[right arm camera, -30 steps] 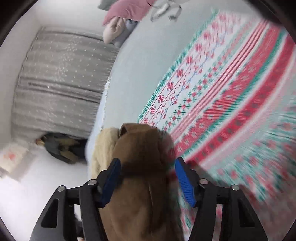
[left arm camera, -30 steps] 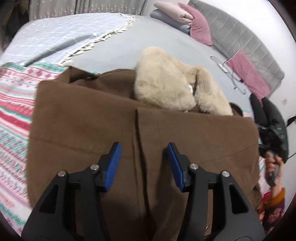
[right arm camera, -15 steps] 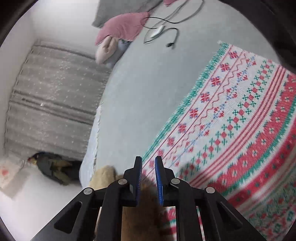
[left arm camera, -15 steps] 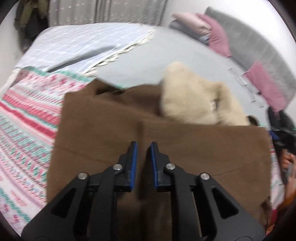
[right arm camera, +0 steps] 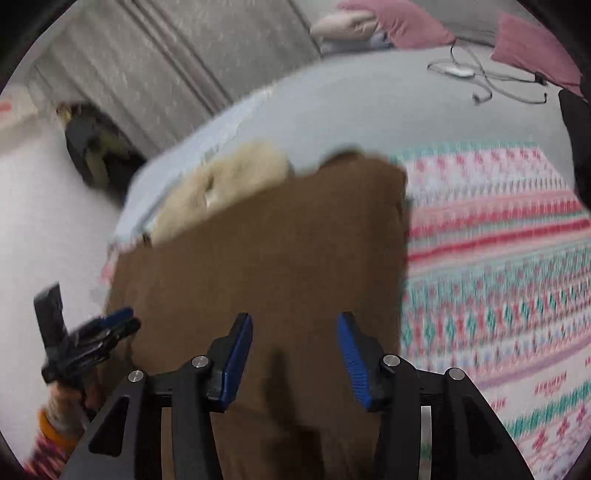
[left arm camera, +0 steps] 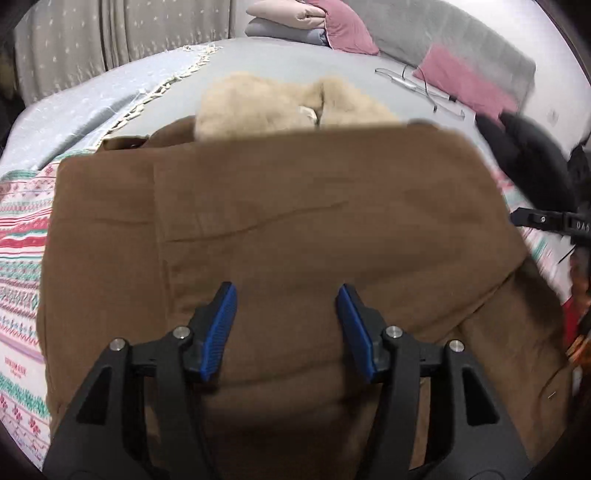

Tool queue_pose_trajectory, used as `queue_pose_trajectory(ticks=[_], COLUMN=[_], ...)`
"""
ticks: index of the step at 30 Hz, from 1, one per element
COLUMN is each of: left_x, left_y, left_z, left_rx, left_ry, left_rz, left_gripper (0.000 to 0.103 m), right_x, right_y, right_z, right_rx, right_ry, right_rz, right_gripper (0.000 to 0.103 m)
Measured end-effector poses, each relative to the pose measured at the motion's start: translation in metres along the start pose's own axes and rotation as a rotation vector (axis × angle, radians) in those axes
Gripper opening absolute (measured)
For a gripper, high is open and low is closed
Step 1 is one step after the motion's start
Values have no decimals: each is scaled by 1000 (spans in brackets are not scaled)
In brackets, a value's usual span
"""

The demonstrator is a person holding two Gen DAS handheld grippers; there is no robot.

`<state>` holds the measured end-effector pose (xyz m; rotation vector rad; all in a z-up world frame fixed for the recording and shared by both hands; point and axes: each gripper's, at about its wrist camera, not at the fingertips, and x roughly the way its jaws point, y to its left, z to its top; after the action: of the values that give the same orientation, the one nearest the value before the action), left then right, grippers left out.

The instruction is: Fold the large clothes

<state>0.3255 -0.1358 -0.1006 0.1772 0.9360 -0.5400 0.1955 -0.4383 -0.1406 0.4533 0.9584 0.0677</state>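
A large brown coat (left arm camera: 288, 206) with a beige fur collar (left arm camera: 280, 103) lies folded over on the bed. My left gripper (left arm camera: 286, 328) is open just above the coat's near part, with nothing between its blue pads. My right gripper (right arm camera: 295, 350) is open over the same coat (right arm camera: 266, 258), near its right edge, and holds nothing. The fur collar (right arm camera: 229, 177) shows beyond the coat's far fold. In the right wrist view the left gripper (right arm camera: 92, 332) appears at the left edge. In the left wrist view the right gripper's black frame (left arm camera: 546, 221) shows at the right edge.
A red, green and white patterned blanket (right arm camera: 498, 266) lies under the coat on the grey bed (left arm camera: 288, 59). Pillows (left arm camera: 314, 22) are stacked at the headboard, with a pink cushion (left arm camera: 461, 81) and a cable (left arm camera: 424, 85) nearby. A dark garment (left arm camera: 528, 166) lies at the right.
Both grippers closed half a second ago and now stand open again. The coat's near part has been folded over toward the collar, and the right gripper now faces the coat.
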Motion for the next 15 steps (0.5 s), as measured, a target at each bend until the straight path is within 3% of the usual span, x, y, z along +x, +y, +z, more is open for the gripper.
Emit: queue_pose_trajectory(ticks=[1, 3, 4, 6, 10, 15], left_x=[-10, -31, -38, -57, -69, -49], left_y=[-4, -9, -9, -7, 8, 13], left_z=[-3, -6, -7, -12, -11, 2], left_rx=[21, 46, 56, 66, 13, -66], left_ry=[-10, -10, -15, -33, -71, -68], left_rz=[19, 26, 22, 24, 6, -54], left_gripper=[59, 59, 63, 74, 76, 76], right_x=[3, -2, -11, -31, -44, -7], right_y=[-6, -23, -33, -36, -13, 10], right_z=[-8, -21, -28, -40, -52, -56], right_rx=[7, 37, 63, 103, 44, -15], right_ry=[14, 24, 17, -2, -6, 41], right_rz=[-27, -161, -173, -107, -110, -314], right_gripper=[48, 49, 51, 52, 61, 61])
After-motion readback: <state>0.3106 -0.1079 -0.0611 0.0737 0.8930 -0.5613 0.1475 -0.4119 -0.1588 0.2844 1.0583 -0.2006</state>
